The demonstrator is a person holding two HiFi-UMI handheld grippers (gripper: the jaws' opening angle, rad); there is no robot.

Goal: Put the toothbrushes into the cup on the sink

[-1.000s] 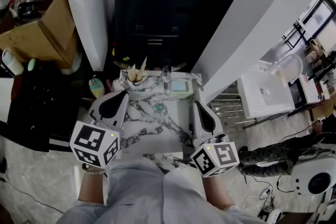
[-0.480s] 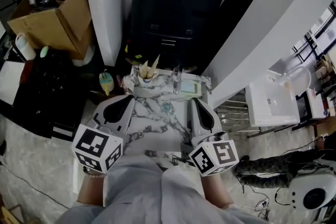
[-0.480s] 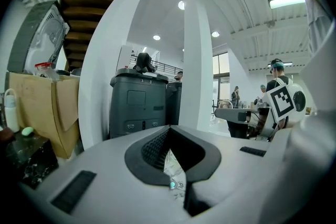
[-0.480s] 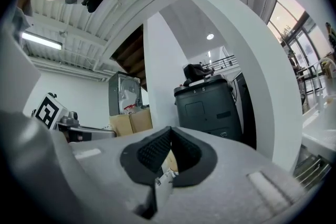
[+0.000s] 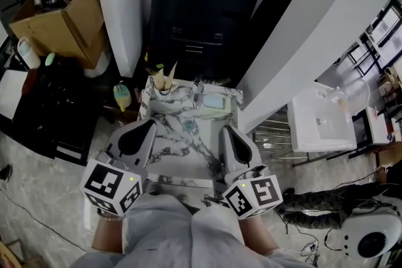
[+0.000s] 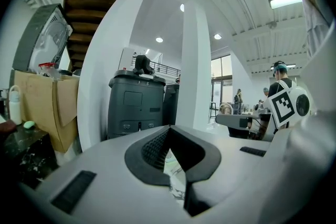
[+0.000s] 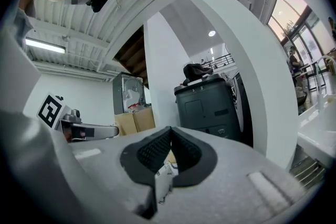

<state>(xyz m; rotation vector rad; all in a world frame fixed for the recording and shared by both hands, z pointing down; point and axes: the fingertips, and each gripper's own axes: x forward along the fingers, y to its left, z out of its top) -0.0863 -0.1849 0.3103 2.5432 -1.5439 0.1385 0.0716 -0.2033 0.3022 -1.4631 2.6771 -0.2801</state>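
In the head view, the toothbrushes (image 5: 168, 71) in the cup (image 5: 163, 86) are too small to count or tell apart. The sink's (image 5: 173, 111) near corners are hidden under the left gripper (image 5: 149, 124) and right gripper (image 5: 224, 131). In each gripper view, the gripper's own body covers the sink, leaving only a marbled sliver. The dark cabinet (image 5: 201, 3) is cut off by the top edge.

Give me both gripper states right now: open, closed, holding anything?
Left gripper: closed, nothing held between its jaws.
Right gripper: closed, nothing held between its jaws.
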